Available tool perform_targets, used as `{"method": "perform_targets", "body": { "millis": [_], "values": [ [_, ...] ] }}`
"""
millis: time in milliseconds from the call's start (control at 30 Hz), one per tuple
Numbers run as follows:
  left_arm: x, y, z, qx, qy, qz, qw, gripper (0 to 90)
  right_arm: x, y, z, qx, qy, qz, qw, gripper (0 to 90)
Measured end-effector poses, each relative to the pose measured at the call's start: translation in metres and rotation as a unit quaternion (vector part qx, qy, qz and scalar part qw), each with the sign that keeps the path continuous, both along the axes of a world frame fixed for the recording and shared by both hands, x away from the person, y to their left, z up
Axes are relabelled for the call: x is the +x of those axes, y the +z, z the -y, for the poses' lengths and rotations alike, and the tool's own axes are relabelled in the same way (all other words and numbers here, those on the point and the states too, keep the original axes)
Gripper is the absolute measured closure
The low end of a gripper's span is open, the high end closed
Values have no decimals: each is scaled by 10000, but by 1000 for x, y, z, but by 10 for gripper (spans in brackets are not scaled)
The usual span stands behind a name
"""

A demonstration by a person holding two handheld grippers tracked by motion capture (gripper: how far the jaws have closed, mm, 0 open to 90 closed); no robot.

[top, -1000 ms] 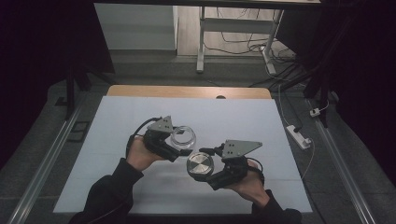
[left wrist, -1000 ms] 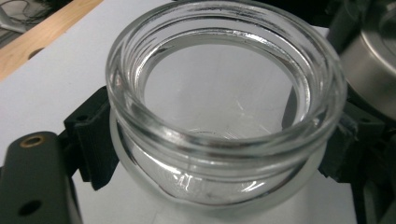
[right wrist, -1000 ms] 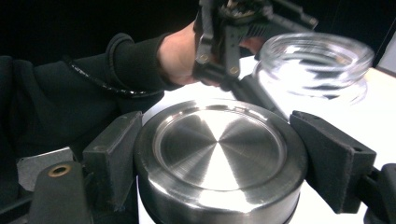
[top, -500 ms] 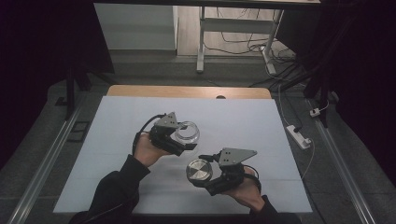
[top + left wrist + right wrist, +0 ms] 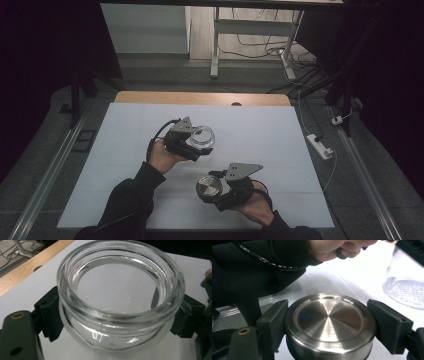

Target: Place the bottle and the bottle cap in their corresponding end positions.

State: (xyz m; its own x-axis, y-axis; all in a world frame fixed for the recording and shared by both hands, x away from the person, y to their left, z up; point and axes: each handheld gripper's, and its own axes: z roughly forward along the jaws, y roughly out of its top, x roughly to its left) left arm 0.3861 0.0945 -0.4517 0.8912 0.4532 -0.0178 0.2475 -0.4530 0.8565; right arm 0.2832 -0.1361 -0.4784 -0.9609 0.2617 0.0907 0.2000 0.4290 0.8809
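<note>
Up close, a clear glass jar [image 5: 120, 297] clamped between the black jaws of the left gripper [image 5: 196, 144], mouth open and uncapped, threaded rim toward the camera, one pad pressed to each side of the body below the neck. Seen through the glass, the pale tabletop [image 5: 260, 130] and, beyond it, a strip of bare wood [image 5: 22, 275] along the far edge. From above, jar [image 5: 202, 136] held over the middle of the table, slightly toward the far side, left hand [image 5: 164, 156] wrapped round the gripper body, grey three-cornered plate on top, black cable looping back toward the sleeve. Nearer the person and a little to the right — the right gripper [image 5: 216, 191], jaws closed on a round brushed-metal lid [image 5: 329, 325], flat face up, a pad tight against each side of its rim. Same lid [image 5: 209, 187] in the high view just left of the right hand [image 5: 256, 205], close above the table or on it — cannot tell which. Jar and lid apart, not touching, jar farther from the person. In the right gripper view, dark sleeve [image 5: 262, 267] and left hand above, and the jar's blurred dimpled base [image 5: 407, 290] at the right edge. Off the table's right side, a white power strip [image 5: 320, 146] on the floor.
</note>
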Motion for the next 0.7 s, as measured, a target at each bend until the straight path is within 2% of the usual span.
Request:
{"method": "perform_targets", "body": {
  "millis": [300, 433, 700],
  "values": [
    [15, -17, 4, 63, 161, -29, 9998, 158, 7, -21, -9, -218, 48, -83, 9997, 200],
    [22, -22, 3, 78, 263, -51, 9996, 157, 12, -28, -11, -245, 13, -177, 9995, 200],
    [32, -32, 4, 112, 426, -77, 9990, 157, 22, -42, -16, -452, -118, -175, 9988, 200]
  ]
}}
